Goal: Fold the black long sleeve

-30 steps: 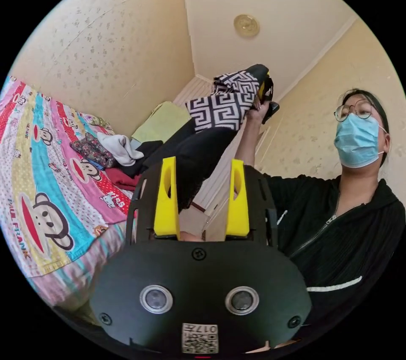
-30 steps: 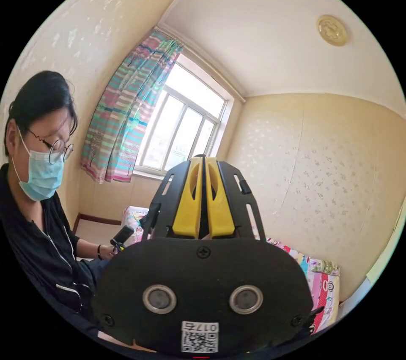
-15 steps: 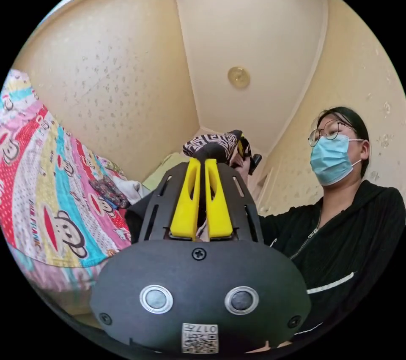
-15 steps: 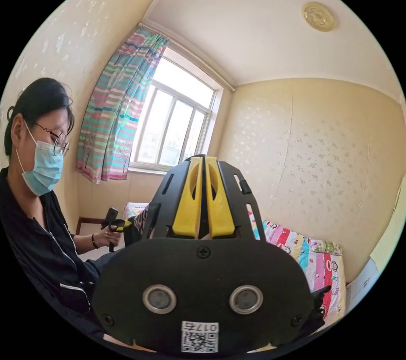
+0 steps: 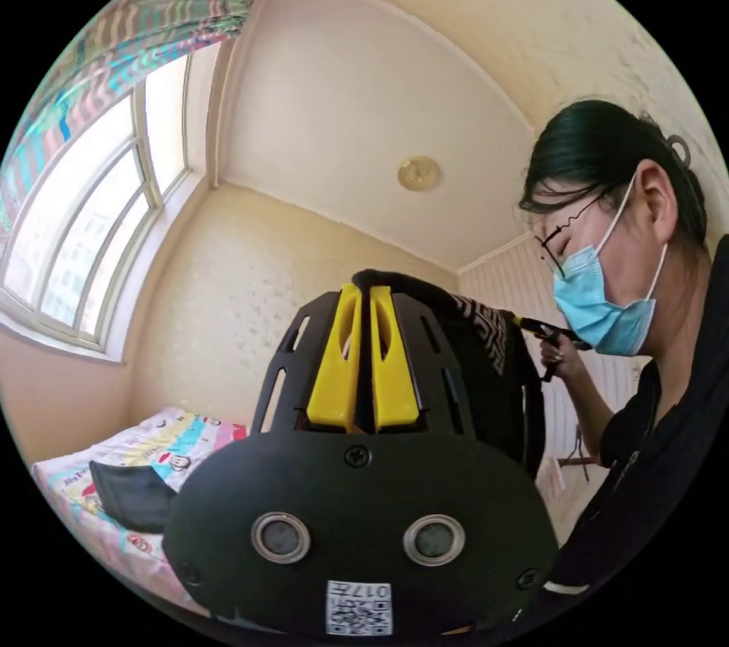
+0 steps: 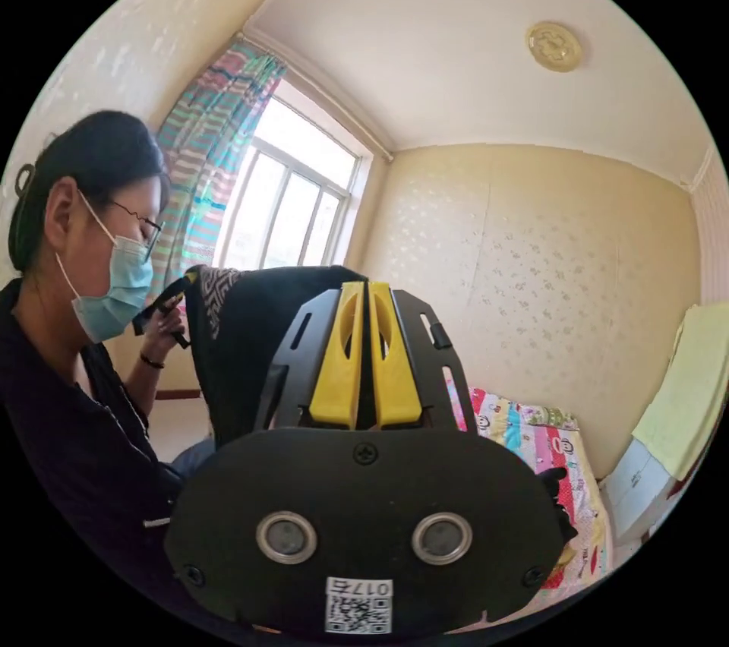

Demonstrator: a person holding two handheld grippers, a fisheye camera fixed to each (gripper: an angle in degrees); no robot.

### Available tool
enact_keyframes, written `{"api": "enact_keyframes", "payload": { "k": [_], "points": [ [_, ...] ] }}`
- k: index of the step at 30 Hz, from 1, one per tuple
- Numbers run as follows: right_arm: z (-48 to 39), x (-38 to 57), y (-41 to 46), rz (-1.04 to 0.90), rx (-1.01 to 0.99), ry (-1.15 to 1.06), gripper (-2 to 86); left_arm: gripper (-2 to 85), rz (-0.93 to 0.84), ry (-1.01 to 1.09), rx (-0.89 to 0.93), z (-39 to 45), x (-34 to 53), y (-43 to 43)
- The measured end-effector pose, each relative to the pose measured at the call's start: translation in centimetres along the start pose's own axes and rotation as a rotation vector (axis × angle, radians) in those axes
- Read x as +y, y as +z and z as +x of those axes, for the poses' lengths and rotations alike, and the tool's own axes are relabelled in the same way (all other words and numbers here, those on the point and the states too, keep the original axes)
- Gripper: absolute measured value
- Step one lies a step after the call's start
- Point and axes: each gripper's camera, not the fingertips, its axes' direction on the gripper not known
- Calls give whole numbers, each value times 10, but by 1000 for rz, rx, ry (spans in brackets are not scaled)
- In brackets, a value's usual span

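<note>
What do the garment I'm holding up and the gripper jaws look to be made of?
The black long sleeve looks like soft matte fabric, possibly a knit: it drapes limply, with a black-and-white patterned panel. The left gripper and right gripper have jaws that look like rigid yellow plastic, smooth with a slight sheen, set in matte black frames.

Black long sleeve (image 6: 243, 343) held up, patterned trim showing.
</note>
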Motion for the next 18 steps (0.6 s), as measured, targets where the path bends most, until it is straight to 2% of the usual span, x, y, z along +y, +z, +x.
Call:
{"api": "enact_keyframes", "payload": {
  "k": [5,7,11,14,16,18],
  "points": [
    [4,26,102,-64,275,-79,11,1,-83,11,7,-26,18,73],
    [31,37,169,-102,277,-32,14,3,-124,41,1,-47,28,114],
    [95,58,306,-213,204,104,25,19,-294,54,-115,-125,79,246],
    [150,106,450,-395,244,207,72,63,-488,-86,-100,-212,155,348],
    [181,177,558,-690,322,290,115,102,-686,-230,-164,-265,215,397],
    [182,236,611,-909,460,218,115,122,-942,-243,-277,-305,292,426]
  ]
}}
